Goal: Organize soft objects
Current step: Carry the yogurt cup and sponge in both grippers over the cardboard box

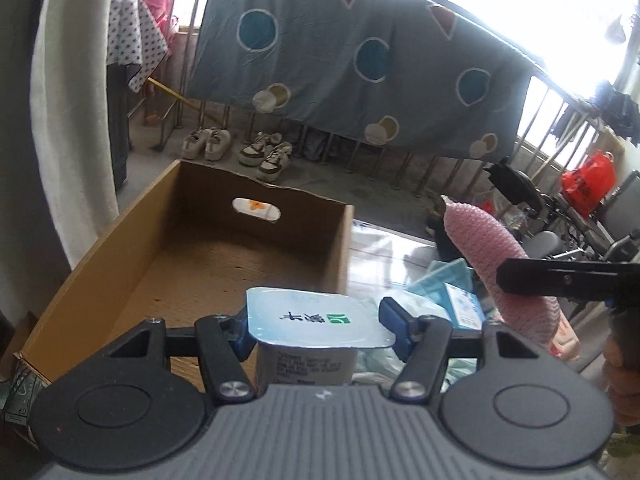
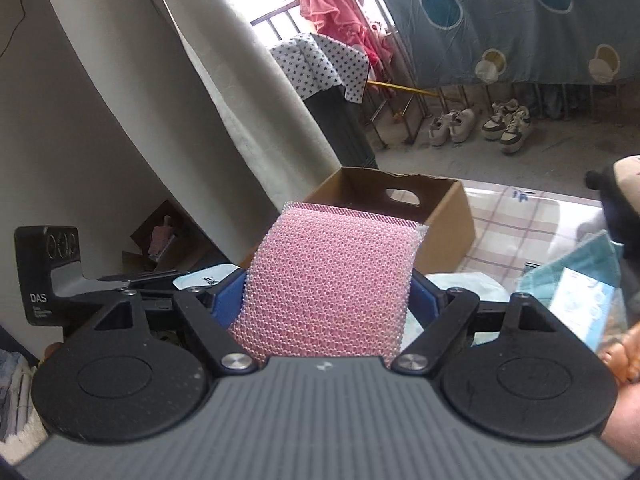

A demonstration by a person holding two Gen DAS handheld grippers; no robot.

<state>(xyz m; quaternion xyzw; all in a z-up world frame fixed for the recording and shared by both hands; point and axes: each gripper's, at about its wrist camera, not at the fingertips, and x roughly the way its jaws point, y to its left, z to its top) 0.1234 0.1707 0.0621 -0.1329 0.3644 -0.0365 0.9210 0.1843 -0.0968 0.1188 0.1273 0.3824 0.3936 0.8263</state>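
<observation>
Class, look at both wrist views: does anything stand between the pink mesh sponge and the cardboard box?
Nothing visible does. The right hand-held gripper holds the pink mesh sponge in the air, and the cardboard box beyond it is open-topped.

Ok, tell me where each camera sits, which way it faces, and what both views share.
Left wrist: on the left gripper, looking forward over the small sealed cup it holds, into the cardboard box; the right gripper and a hand show at right.
Right wrist: on the right gripper, facing the same box past the pink mesh sponge it holds; the left gripper shows at left.
Shared: box, sponge, shoes, hanging blue sheet.
</observation>
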